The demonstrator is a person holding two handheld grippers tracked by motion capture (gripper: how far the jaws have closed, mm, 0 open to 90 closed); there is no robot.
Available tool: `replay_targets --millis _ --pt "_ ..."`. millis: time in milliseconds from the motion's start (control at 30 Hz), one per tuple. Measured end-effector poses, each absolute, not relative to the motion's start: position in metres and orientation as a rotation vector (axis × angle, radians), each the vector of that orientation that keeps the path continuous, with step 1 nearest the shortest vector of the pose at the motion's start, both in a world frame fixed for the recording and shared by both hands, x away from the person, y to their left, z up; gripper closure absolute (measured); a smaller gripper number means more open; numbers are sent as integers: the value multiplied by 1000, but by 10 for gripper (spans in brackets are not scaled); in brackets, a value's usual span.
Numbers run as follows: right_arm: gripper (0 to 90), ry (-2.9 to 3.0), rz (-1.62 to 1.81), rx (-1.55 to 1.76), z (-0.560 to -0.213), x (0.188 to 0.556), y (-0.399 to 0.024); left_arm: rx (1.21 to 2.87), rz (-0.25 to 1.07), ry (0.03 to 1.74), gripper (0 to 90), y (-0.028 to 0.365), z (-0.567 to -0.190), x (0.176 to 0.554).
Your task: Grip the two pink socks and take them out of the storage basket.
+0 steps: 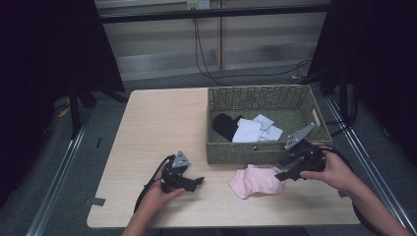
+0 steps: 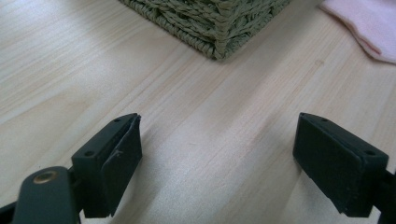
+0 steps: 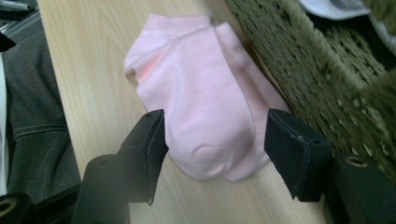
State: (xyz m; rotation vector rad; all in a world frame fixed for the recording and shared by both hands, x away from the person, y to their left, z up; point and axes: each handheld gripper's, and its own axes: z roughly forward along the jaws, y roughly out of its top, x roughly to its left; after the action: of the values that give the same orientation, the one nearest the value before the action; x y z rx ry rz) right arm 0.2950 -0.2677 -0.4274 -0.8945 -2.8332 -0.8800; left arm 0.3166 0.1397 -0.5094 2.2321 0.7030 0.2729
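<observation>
The right gripper [image 3: 212,154] hovers with its jaws apart either side of the pink sock [image 3: 205,102], which lies flat on the table [image 1: 157,123] just in front of the woven basket [image 1: 255,152]. The sock's long axis runs away from the jaws, apparently along the basket's wall. The left gripper [image 1: 194,183], also spread, sits farther off.

No readable text, labels, brands or numbers anywhere.

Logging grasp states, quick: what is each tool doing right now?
Left tool: open, holding nothing, over bare table.
Right tool: open, jaws either side of the pink sock, not closed on it.
</observation>
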Motion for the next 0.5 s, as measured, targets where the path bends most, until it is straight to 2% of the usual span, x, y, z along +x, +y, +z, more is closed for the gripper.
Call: replay_targets --millis 500 --pt "349 -2826 -914 -998 -456 286 -293 2230 267 704 150 140 -510 316"
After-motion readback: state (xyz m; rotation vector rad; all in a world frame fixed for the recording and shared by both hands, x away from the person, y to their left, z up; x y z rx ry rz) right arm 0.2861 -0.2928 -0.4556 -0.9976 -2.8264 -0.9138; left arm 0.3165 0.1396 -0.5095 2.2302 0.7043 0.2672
